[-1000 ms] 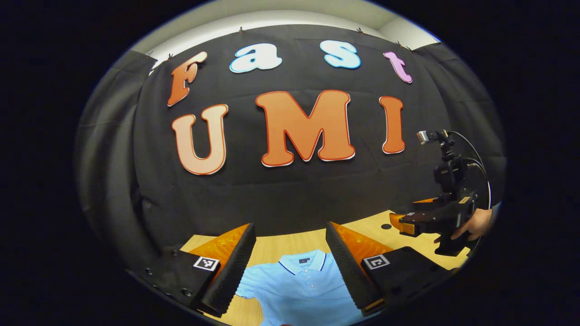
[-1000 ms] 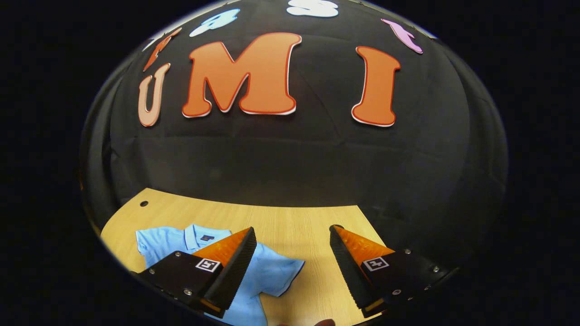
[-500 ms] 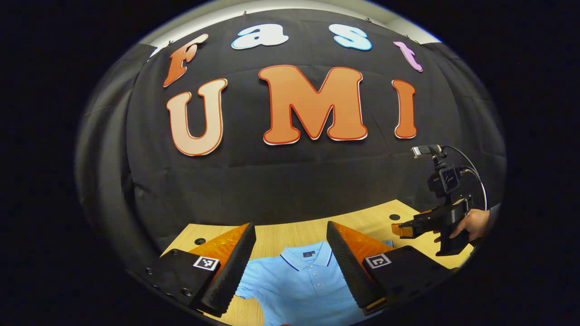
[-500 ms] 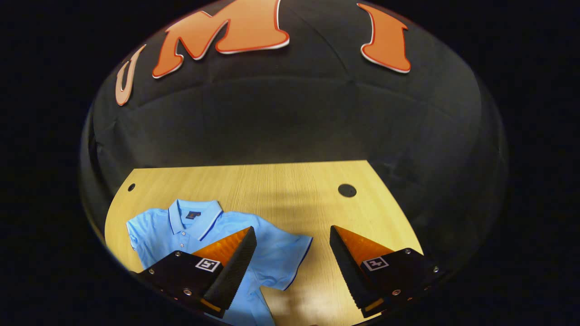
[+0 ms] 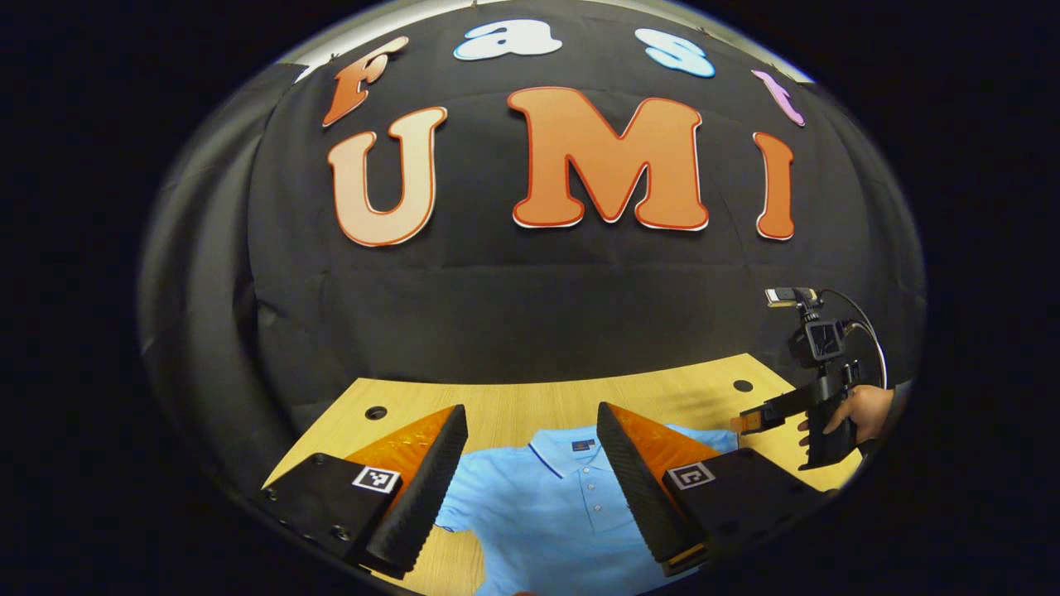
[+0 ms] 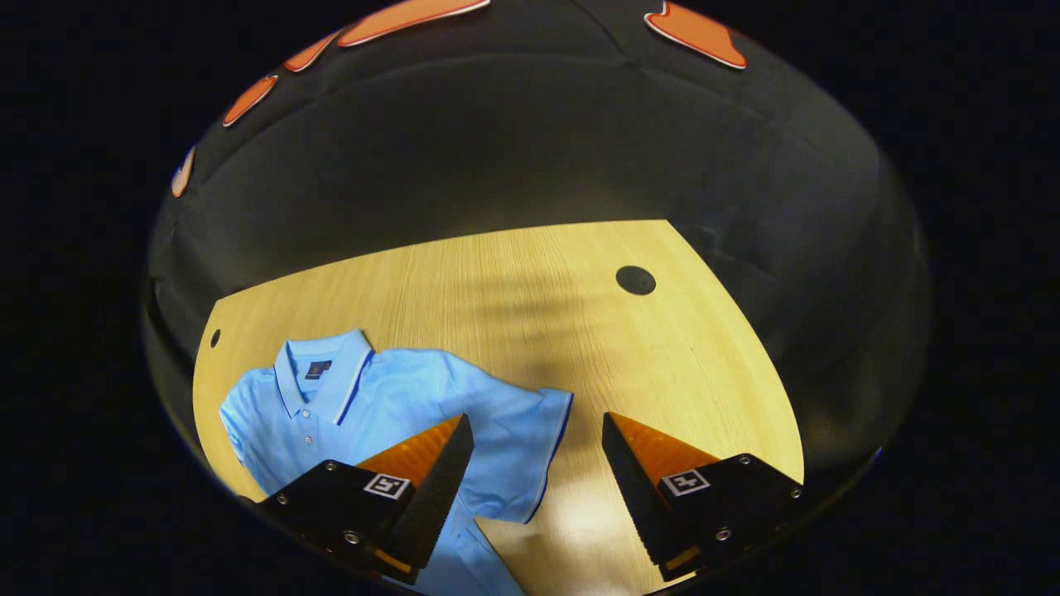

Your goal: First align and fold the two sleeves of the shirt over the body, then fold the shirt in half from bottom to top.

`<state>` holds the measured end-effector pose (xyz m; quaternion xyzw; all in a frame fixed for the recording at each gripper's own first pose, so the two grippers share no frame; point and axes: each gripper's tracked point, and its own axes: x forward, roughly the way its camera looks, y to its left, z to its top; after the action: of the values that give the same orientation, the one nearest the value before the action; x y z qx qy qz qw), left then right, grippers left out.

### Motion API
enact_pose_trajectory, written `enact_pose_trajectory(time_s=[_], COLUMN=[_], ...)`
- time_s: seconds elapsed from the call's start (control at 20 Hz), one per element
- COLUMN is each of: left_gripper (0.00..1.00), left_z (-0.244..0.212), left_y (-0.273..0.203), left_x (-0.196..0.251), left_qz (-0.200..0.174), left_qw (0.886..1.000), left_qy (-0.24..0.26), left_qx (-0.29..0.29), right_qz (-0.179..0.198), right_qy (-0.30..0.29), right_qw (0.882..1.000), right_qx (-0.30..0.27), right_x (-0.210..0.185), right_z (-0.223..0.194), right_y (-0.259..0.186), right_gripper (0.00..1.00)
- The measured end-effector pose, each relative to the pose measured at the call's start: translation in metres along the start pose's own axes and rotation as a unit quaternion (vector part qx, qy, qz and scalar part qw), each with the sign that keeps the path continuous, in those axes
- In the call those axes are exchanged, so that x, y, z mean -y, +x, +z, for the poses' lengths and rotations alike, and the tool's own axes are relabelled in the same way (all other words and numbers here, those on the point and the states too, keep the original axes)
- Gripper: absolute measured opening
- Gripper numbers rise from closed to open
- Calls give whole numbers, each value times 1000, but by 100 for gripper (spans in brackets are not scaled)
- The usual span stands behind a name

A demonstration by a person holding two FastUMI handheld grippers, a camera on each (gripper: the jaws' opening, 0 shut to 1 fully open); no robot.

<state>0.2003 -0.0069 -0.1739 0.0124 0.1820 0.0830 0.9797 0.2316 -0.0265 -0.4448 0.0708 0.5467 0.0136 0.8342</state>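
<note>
A light blue polo shirt (image 5: 555, 513) lies flat on the wooden table (image 5: 530, 406), collar toward the black wall. In the left gripper view my left gripper (image 5: 532, 418) hangs open above its collar and chest. Farther right a hand holds my right gripper (image 5: 749, 422) above the table beside the shirt. In the right gripper view the shirt (image 6: 373, 414) spreads at lower left, its right sleeve (image 6: 530, 447) reaching toward the middle. My right gripper (image 6: 538, 426) stands open above that sleeve's hem, nothing between its fingers.
The table (image 6: 513, 314) has a round cable hole (image 6: 635, 280) at the far right and a smaller hole (image 6: 215, 338) at the far left. The black cloth wall closes off the back. Bare wood lies right of the shirt.
Both grippers have tilted downward and moved lower, so more table and shirt show. In the right gripper view the sleeve now lies between and just ahead of the fingers.
</note>
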Motion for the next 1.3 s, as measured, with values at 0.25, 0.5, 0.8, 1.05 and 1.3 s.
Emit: enact_pose_trajectory(time_s=[0.25, 0.5, 0.8, 1.05, 1.3], left_gripper=[100, 100, 100, 100, 100], left_z=[-12, -17, -11, -10, -6], left_y=[1, -2, -11, -14, -20], left_x=[-16, -24, -28, -24, -29], left_qz=[19, 32, 44, 44, 55], left_qw=[1000, 999, 999, 999, 998], left_qy=[-12, -18, -2, 4, 10], left_qx=[-17, -25, -22, -26, -22], right_qz=[17, 11, 13, 2, -4], right_qy=[30, 36, 47, 67, 69], right_qw=[995, 992, 985, 979, 978], right_qx=[-90, -118, -167, -191, -197], right_x=[-4, -3, -3, -5, -6], right_z=[-31, -36, -52, -62, -65], right_y=[10, 14, 21, 31, 37], right_gripper=[88, 77, 69, 60, 44])
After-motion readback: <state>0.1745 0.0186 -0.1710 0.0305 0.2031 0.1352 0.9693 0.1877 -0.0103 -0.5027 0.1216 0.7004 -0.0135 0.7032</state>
